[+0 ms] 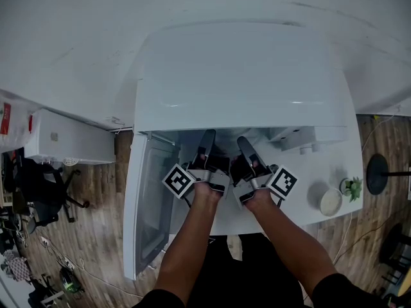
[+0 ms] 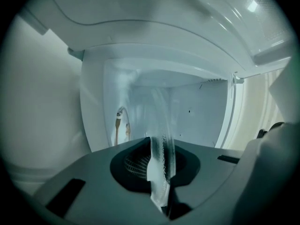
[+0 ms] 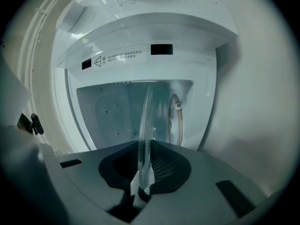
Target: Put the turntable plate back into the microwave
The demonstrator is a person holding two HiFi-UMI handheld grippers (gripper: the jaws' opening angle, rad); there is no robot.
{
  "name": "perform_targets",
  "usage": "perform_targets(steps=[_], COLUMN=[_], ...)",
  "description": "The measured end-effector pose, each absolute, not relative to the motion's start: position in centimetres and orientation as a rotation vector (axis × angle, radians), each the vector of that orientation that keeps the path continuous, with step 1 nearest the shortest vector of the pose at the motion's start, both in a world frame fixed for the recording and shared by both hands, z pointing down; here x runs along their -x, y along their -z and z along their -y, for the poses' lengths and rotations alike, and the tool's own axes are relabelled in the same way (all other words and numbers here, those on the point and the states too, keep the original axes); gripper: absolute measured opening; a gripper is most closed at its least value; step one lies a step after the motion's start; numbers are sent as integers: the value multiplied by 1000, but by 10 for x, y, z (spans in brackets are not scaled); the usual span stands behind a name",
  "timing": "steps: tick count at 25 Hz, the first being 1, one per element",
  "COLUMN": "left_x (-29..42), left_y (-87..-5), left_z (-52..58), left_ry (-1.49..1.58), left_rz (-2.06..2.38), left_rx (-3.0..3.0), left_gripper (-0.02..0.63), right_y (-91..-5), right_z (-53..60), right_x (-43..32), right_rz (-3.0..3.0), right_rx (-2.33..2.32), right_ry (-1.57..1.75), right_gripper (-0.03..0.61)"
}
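Observation:
The clear glass turntable plate [image 2: 161, 165] is held by its rim, edge-on, between both grippers. My left gripper [image 2: 161, 184] is shut on its left rim, and my right gripper [image 3: 143, 182] is shut on the plate [image 3: 145, 135] at its right rim. In the head view the left gripper [image 1: 207, 147] and right gripper [image 1: 246, 151] sit side by side at the mouth of the white microwave [image 1: 241, 76]. Their fingers reach into the opening. The plate is hard to make out there. The white cavity [image 2: 197, 111] lies straight ahead of the jaws.
The microwave door [image 1: 144, 204] hangs open to the left. On the counter to the right are a white bowl [image 1: 331, 202] and a small plant [image 1: 352, 187]. A black office chair [image 1: 45, 191] and a white cabinet [image 1: 70, 140] stand at the left.

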State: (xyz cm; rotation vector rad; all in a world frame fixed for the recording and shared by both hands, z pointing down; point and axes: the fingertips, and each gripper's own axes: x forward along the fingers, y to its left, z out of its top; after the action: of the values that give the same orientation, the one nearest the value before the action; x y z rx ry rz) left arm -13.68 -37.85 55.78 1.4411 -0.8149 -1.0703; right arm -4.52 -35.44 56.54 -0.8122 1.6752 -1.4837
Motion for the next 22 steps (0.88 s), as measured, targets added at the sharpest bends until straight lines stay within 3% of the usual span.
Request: perform_targets(steps=[6,9,14,15,22], left_x=[136,137,139,139,141], left_y=[-559,-558,-559,-560,-560], left_z=[379,371,363,362,370], left_ry=[1075,1059,1036,1032,1057], left_rz=[812,804,831,833,803], left_rx=[-1444,-1456,-1466,-1462,-1463], left_gripper=[48,112,103,69,74], right_y=[-561,-558,-563,-565,-568], right_z=[361,369,380,381,389], right_x=[46,48,48,49,50], right_rz=[-1674,-1673,-1633,-1629,-1610], right_rx=[773,763,785,791,814], right_ry=[1461,1451,1459,1466,1474], right_gripper=[61,63,63,63,75])
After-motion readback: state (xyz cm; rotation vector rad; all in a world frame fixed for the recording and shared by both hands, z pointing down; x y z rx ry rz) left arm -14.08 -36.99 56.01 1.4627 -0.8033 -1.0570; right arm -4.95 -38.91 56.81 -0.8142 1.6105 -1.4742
